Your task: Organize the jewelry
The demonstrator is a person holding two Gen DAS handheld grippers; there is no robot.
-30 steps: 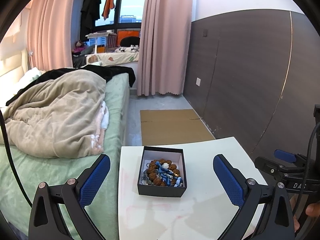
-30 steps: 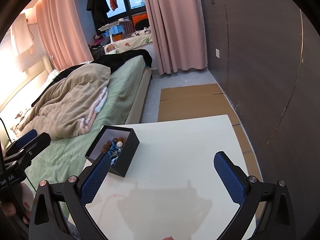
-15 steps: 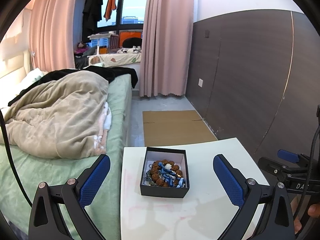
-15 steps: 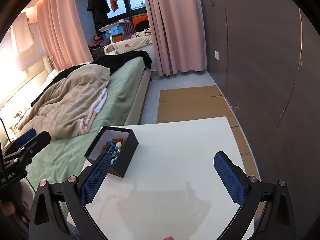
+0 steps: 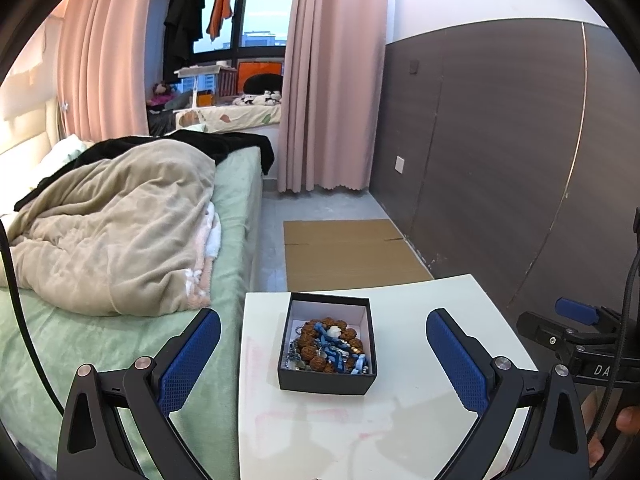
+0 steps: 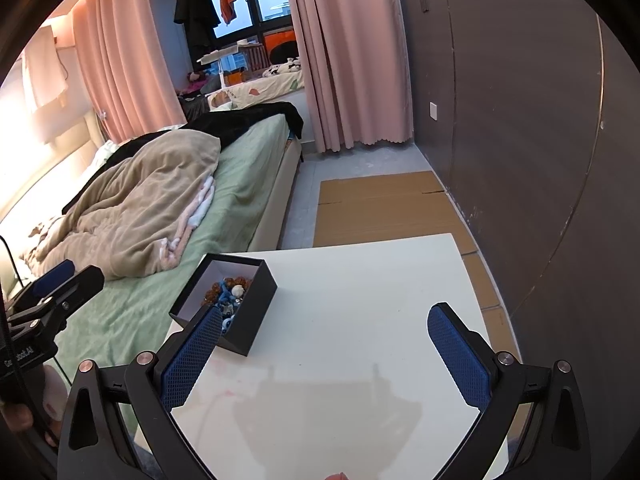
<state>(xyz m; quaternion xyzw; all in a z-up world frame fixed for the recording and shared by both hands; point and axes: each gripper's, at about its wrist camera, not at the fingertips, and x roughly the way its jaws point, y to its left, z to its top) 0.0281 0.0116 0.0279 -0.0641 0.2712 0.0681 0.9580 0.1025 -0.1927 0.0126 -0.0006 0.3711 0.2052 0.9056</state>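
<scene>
- Your left gripper (image 5: 323, 354) hangs over the near part of the white table (image 5: 400, 432), fingers spread wide and grasping nothing; the open black jewelry box (image 5: 327, 382) sits framed between them at 12 o'clock.
- Your right gripper (image 6: 323, 354) is likewise released and empty, with the same box at about 10 o'clock, near its left finger (image 6: 192, 356).
- Inside lies a tangle: a brown bead bracelet (image 5: 310, 350), blue cord pieces (image 5: 334, 350), a pale bead and what looks like a silvery chain, though that corner is too small to be sure.
- The likely step is lifting one piece out. Come down from above, narrow the fingers before entering so they clear the walls, and pinch a single strand at the top of the heap.
- Lift slowly; the pieces look interlocked and may drag neighbours or the light box along. Steady a box wall with your other gripper.
- The bare table at 3 o'clock of the box gives room for sorting.
</scene>
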